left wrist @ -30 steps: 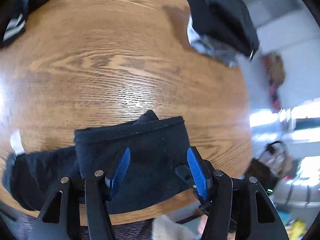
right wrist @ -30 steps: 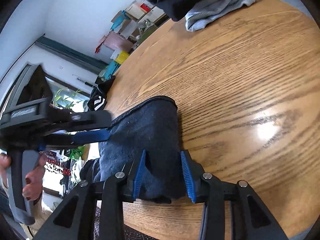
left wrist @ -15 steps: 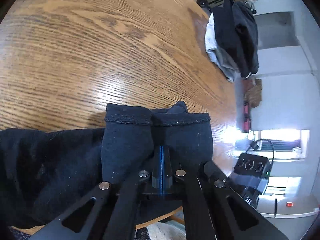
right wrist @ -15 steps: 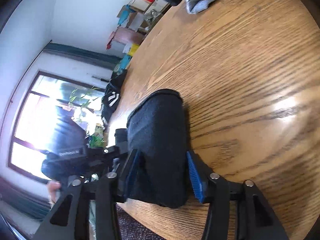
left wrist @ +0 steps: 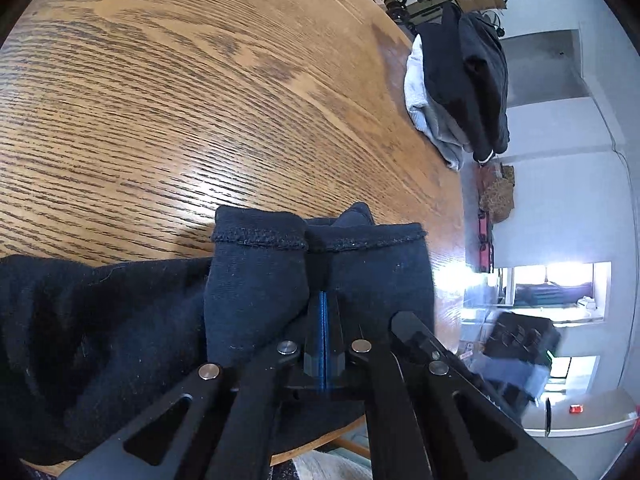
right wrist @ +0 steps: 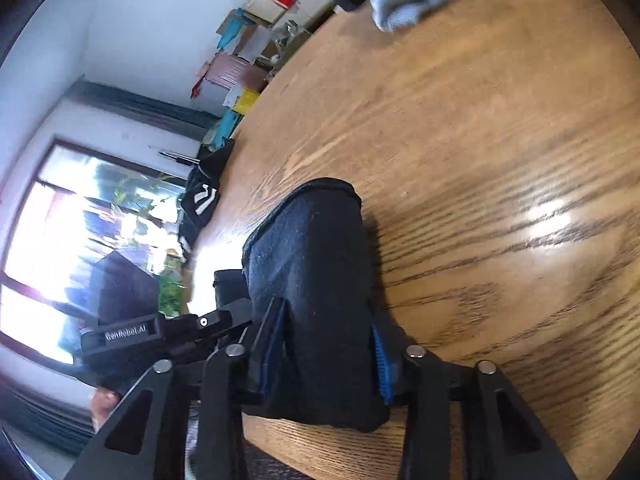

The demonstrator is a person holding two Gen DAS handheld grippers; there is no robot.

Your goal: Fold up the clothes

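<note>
Left wrist view shows your left gripper (left wrist: pixel 323 312) pinched tight on the dark garment (left wrist: pixel 248 280), its hemmed edge just ahead of the fingers and its bulk trailing off to their left. Your right gripper (right wrist: pixel 332 344) has just been closing around the folded end. "GenRobot.AI" reads on the left gripper's body.

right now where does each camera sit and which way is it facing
Left wrist: sits on the left gripper, looking down its shut fingers across the dark navy garment toward the clothes pile at the wooden table's far edge.
Right wrist: sits on the right gripper, whose jaws have just been closing around the garment's fold; the left gripper and a bit of hand show at left.
Shared: garment, table, clothes pile.
</note>
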